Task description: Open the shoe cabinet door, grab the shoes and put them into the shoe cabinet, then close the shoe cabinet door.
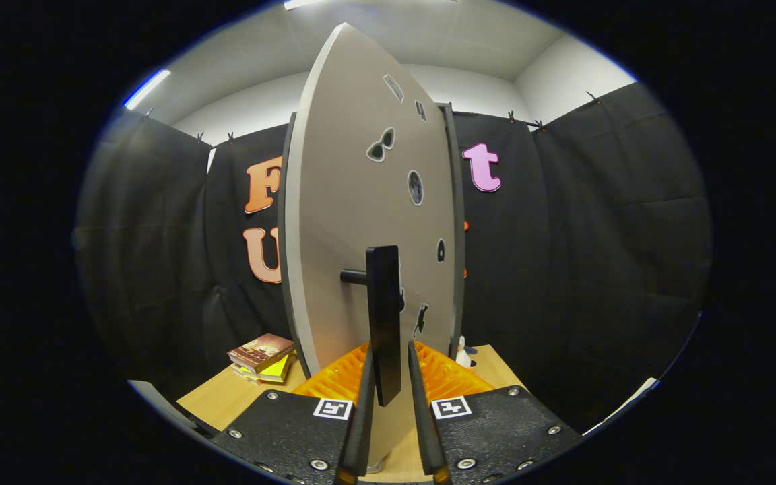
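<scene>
With the door swung out so that it stands almost edge-on to the camera, the task reads as caught in a door step, though whether this is the opening or the closing cannot be told from this one view. No shoes can be made out, and the cabinet's inside is hidden behind the panel, so what is already stowed is unknown.

The gripper sits at lower centre of the frame, its two fingers straddling the dark bar handle. The jaws look narrowed around that handle, very close on both sides, but firm contact on each side cannot be confirmed; the hold is judged likely rather than certain.

The handle's long axis runs vertically, standing off the panel on a short round post that points to the left of the frame. The door itself is upright, its long axis also vertical, rising from the tabletop to the top centre of the frame, with small stickers on its right-hand face.

A stack of books lies at lower left, and a small penguin figure stands just right of the door's foot.
</scene>
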